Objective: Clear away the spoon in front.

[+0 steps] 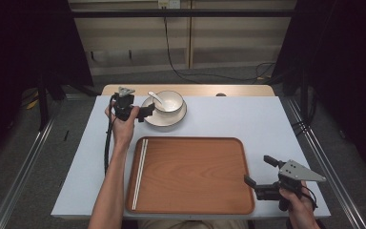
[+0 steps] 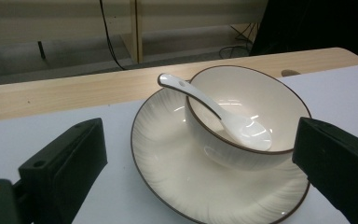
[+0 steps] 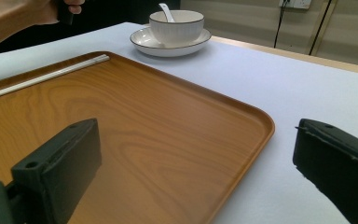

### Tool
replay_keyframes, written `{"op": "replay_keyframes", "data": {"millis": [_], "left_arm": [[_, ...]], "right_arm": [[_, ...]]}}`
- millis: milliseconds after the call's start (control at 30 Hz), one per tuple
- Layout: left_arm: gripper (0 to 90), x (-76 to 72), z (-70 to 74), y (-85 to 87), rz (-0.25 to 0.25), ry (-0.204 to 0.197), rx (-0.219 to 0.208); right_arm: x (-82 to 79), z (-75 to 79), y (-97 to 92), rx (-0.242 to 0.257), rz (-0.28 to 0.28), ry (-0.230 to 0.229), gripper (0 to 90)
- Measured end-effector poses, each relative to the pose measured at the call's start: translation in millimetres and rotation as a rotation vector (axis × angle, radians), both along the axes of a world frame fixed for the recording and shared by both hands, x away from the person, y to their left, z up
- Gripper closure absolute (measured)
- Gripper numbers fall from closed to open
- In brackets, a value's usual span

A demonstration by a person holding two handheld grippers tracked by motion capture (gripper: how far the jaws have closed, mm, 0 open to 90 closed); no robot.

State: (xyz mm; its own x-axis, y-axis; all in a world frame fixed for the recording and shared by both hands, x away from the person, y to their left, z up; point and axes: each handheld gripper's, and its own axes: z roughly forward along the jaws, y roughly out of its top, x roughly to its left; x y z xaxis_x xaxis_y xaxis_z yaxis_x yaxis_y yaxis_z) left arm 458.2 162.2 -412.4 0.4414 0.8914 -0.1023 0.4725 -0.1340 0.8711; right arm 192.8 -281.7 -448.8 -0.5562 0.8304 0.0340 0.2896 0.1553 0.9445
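The left gripper [image 1: 145, 112] is reaching with wide jaws for the plate [image 1: 164, 119] carrying bowl [image 1: 170, 100] and spoon [image 1: 155, 98], just beyond the tray [image 1: 190, 174] — nothing moved yet; the right gripper [image 1: 259, 172] is waiting, jaws wide, beside the tray.

The left claw [image 1: 143, 112] is black, with two flat, blocky jaws, each showing a small round hole near its base. A thick black cable trails behind it, and a grey three-cornered plate sits on top. The right claw [image 1: 258, 171] matches, its grey plate dotted with small holes. Both forearms are bare, without sleeves.
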Motion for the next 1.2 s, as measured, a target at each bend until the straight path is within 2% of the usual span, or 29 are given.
{"op": "replay_keyframes", "data": {"millis": [100, 167, 233, 400, 467, 533, 600, 633, 700, 733, 800, 833, 900, 933, 1000, 1033, 1200], "left_arm": [[4.9, 10.4, 0.8, 1.5, 0.0, 0.01, 0.003], [4.4, 19.7, -1.2, 1.4, 0.034, 0.012, 0.007], [8.1, 27.5, -3.2, 1.9, 0.028, 0.037, 0.005], [9.3, 42.6, -5.8, -0.4, 0.024, 0.06, 0.044], [9.3, 46.4, -5.3, -1.2, 0.03, 0.062, 0.028], [9.7, 50.1, -4.3, -2.2, -0.003, 0.072, -0.01], [9.7, 53.5, -4.4, -4.4, -0.033, 0.072, -0.024], [11.1, 55.1, -4.0, -6.5, -0.032, 0.073, -0.011], [18.6, 59.2, -4.1, -10.2, -0.041, 0.068, 0.008], [20.2, 61.5, -3.7, -10.8, -0.052, 0.078, 0.012], [29.8, 65.0, -3.5, -11.9, -0.039, 0.072, 0.03], [33.1, 66.7, -3.4, -11.8, -0.03, 0.076, 0.016], [37.0, 69.6, -3.0, -11.8, -0.024, 0.076, 0.038], [44.5, 70.4, -3.3, -12.2, -0.019, 0.075, 0.031], [48.6, 73.0, -3.4, -12.5, -0.006, 0.086, 0.024], [53.9, 73.9, -3.9, -13.1, -0.011, 0.085, 0.028], [56.8, 78.7, -7.5, -14.1, -0.011, 0.1, 0.037]], "right_arm": [[0.4, -0.2, 0.3, 0.0, -0.001, 0.005, 0.7], [0.5, -0.4, -0.1, -0.002, 0.0, 0.004, 0.7], [0.6, -0.4, -0.4, 0.001, -0.002, 0.005, 0.7], [0.4, -0.5, -0.4, 0.003, -0.004, 0.006, 0.8], [0.3, -0.5, -0.7, 0.005, 0.0, 0.008, 0.8], [0.4, -0.5, -0.6, 0.007, 0.001, 0.009, 0.8], [0.7, -0.8, -0.1, 0.008, -0.002, 0.009, 0.8], [0.7, -0.9, -0.1, 0.008, -0.001, 0.01, 0.8], [0.6, -0.9, -0.2, 0.009, 0.001, 0.011, 0.8], [0.4, -0.9, -0.3, 0.011, 0.002, 0.013, 0.8], [0.4, -1.1, -0.8, 0.012, 0.001, 0.015, 0.8], [0.8, -1.2, -1.3, 0.01, 0.001, 0.012, 0.8], [0.9, -1.3, -1.6, 0.012, 0.001, 0.016, 0.8], [0.9, -1.3, -1.6, 0.012, 0.002, 0.015, 0.8], [0.9, -1.3, -1.6, 0.011, 0.004, 0.014, 0.8], [0.8, -1.3, -1.6, 0.011, 0.003, 0.015, 0.8], [0.4, -1.1, -1.8, 0.021, 0.001, 0.018, 0.8]]}}
